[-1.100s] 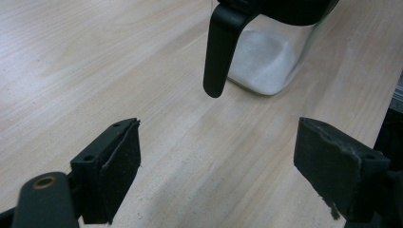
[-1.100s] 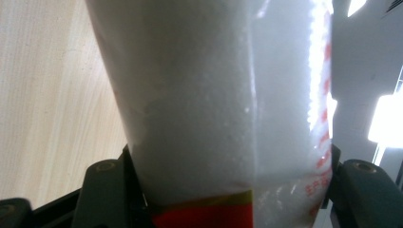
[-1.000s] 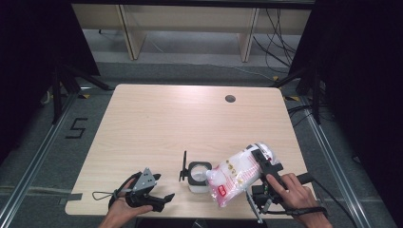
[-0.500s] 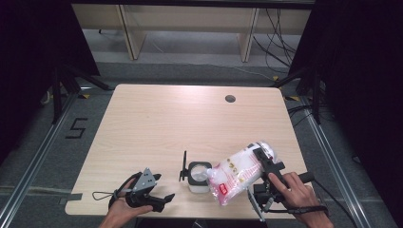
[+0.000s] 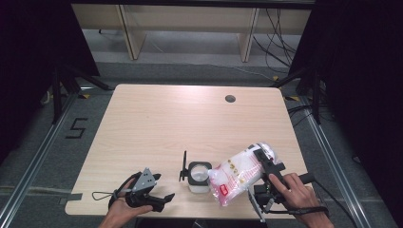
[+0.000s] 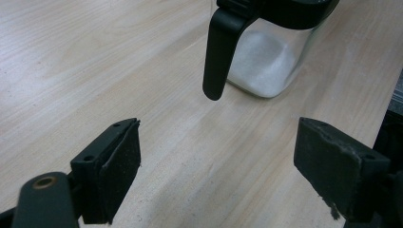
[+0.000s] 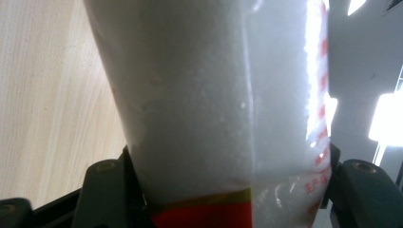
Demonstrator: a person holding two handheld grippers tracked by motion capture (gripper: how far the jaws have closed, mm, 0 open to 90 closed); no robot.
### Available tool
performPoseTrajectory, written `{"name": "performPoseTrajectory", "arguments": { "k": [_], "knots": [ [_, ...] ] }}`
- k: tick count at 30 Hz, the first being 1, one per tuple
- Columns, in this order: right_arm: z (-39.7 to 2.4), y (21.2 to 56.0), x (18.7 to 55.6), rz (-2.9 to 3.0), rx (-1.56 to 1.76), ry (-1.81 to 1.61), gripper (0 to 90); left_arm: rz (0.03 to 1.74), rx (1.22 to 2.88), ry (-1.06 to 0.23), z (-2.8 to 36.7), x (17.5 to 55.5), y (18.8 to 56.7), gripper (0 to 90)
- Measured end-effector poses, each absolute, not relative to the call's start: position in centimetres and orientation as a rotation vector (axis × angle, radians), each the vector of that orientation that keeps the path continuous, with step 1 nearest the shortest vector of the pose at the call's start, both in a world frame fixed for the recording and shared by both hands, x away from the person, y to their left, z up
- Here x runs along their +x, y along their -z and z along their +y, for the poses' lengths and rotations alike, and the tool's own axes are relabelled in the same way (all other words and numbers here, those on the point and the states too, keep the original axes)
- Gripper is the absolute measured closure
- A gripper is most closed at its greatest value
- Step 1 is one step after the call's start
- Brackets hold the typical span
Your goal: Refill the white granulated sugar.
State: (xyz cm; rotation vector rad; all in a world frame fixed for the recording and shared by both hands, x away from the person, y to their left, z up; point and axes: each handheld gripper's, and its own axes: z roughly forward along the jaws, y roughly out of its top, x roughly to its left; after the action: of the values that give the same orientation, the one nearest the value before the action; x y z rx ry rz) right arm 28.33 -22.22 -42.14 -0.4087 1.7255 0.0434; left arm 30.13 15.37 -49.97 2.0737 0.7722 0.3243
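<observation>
Right gripper (image 5: 260, 173): jaws clamped on a clear plastic bag of white granules with red print (image 5: 237, 173), one pad on each side of it, roughly mid-spread. In the right gripper view the bag (image 7: 214, 95) rises straight up from between the jaws, red-and-yellow band just above the pads. Bag is off the light wood-grain table (image 5: 190, 123), tilted, its red-printed end low and toward the person, its other end up beyond the right gripper.

Just left of the bag's low end stands a small clear square jar with a black rim and a flipped-up black lid (image 5: 198, 176), upright on the table, a layer of white granules in the bottom. Bag looks close to touching the jar rim; contact can't be confirmed from above.

Left gripper (image 5: 161, 199): jaws wide apart, nothing between them, pads (image 6: 121, 166) touch nothing. It lies low by the table's near edge, held by the left hand (image 5: 126, 209), pointing at the jar. In the left gripper view the jar (image 6: 266, 66) sits ahead of the jaws and apart from them, its black lid hanging down on the near side.
</observation>
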Motion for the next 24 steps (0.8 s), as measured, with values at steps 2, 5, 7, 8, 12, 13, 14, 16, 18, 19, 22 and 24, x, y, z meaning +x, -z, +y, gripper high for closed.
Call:
{"name": "performPoseTrajectory", "arguments": {
  "k": [2,5,7,8,12,13,14,16,18,19,22,24],
  "knots": [
    [-22.22,42.31,28.35,1.731,-0.397,-0.069,39.1,0.771,2.058,-0.323,15.3,30.16,50.07,15.4],
    [-22.03,41.96,28.15,1.741,-0.411,-0.027,39.0,0.767,2.069,-0.329,15.39,30.16,50.0,15.4],
    [-22.04,41.89,28.14,1.742,-0.408,-0.029,39.1,0.769,2.067,-0.329,15.37,30.16,50.0,15.4],
    [-22.12,42.04,28.19,1.738,-0.394,-0.051,39.1,0.769,2.065,-0.329,15.36,30.18,50.01,15.4],
    [-22.13,41.85,28.19,1.714,-0.417,-0.061,39.1,0.77,2.062,-0.321,15.28,30.13,50.0,15.4],
    [-22.12,41.85,28.21,1.719,-0.418,-0.054,39.1,0.773,2.066,-0.329,15.34,30.16,49.98,15.4],
    [-22.11,41.86,28.2,1.717,-0.418,-0.053,39.1,0.773,2.067,-0.33,15.34,30.15,49.96,15.4],
    [-22.19,42.03,28.14,1.724,-0.389,-0.068,39.1,0.783,2.05,-0.314,15.22,30.07,50.02,15.4],
    [-22.24,42.2,28.06,1.741,-0.367,-0.067,39.1,0.769,2.066,-0.333,15.36,30.18,49.99,15.4],
    [-22.08,41.98,28.1,1.73,-0.402,-0.047,39.1,0.772,2.065,-0.329,15.32,30.16,49.99,15.4],
    [-21.97,41.84,28.03,1.734,-0.417,-0.036,39.1,0.741,2.082,-0.335,15.43,30.15,49.91,15.4],
    [-21.98,42.04,28.0,1.746,-0.389,-0.036,39.1,0.78,2.034,-0.316,15.17,30.08,50.07,15.4]
  ]
}}
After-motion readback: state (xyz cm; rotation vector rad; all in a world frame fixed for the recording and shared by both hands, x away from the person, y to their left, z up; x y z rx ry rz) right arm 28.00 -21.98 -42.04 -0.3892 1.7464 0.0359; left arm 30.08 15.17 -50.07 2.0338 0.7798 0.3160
